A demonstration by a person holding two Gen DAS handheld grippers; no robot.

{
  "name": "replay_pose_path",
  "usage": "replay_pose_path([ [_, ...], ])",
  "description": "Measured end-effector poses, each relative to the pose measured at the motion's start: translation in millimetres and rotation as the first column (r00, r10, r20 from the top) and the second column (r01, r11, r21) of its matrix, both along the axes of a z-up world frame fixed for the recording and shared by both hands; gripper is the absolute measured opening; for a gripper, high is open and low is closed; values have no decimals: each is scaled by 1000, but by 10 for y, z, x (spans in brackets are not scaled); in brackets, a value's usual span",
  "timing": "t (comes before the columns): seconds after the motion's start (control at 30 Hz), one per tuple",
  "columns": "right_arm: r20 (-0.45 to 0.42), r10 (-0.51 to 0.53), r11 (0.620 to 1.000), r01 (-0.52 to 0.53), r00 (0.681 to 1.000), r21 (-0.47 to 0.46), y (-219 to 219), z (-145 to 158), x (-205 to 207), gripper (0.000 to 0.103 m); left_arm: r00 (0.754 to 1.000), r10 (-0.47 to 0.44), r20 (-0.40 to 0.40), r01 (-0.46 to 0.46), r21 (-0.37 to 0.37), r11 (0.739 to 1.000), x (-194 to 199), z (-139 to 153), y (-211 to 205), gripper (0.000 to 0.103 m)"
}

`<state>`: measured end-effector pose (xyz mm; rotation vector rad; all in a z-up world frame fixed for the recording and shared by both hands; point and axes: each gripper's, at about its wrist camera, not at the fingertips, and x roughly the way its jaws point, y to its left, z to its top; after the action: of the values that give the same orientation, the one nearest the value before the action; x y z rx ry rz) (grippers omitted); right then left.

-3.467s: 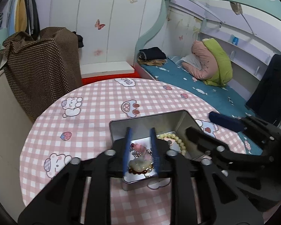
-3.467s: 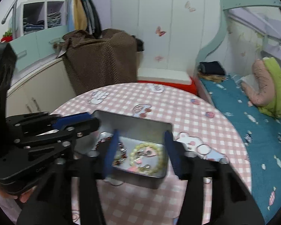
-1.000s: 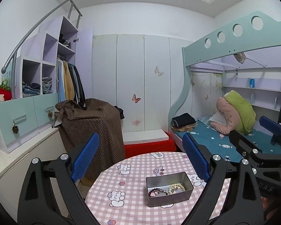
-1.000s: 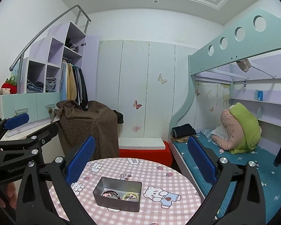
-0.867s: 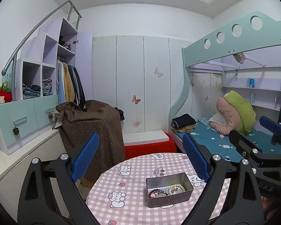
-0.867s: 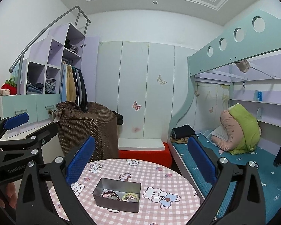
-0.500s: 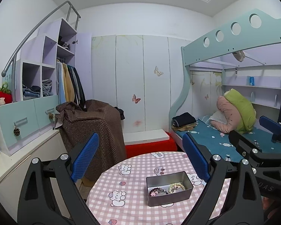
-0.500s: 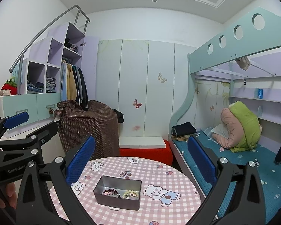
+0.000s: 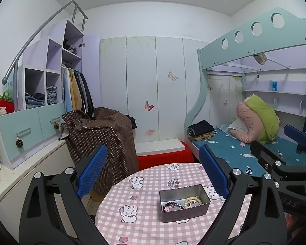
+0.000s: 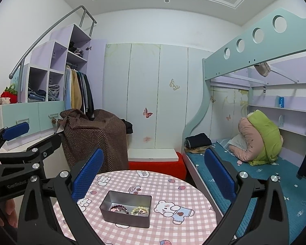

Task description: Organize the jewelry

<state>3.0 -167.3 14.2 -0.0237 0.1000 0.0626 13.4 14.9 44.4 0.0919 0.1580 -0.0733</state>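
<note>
Both tools, left (image 9: 153, 173) and right (image 10: 153, 173), gape above rectangular metal tin (image 10: 126, 209) of seemingly beaded bracelets (image 10: 140, 211).

Right gripper (image 10: 153, 177) held high above a round table (image 10: 179, 212) in pink check cloth, blue pads spread wide, nothing between them. Grey metal tin (image 10: 126, 209) near the table's middle, holding a dark bead bracelet (image 10: 117, 207) beside a pale bead bracelet (image 10: 140, 211). Left gripper (image 10: 30, 136) at the left edge, likewise spread.

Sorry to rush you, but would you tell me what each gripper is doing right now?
Left gripper: open, holding nothing, raised above the table.
Right gripper: open, holding nothing, also raised above the table.
</note>
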Motion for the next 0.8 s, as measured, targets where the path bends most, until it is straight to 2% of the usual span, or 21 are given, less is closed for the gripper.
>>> replay_pose_path([
  [0.8,-8,-1,1000,1,1000,2,0,-1,-24,96,1000,-3,-29,2,-7,1000,43,-72,17,92],
])
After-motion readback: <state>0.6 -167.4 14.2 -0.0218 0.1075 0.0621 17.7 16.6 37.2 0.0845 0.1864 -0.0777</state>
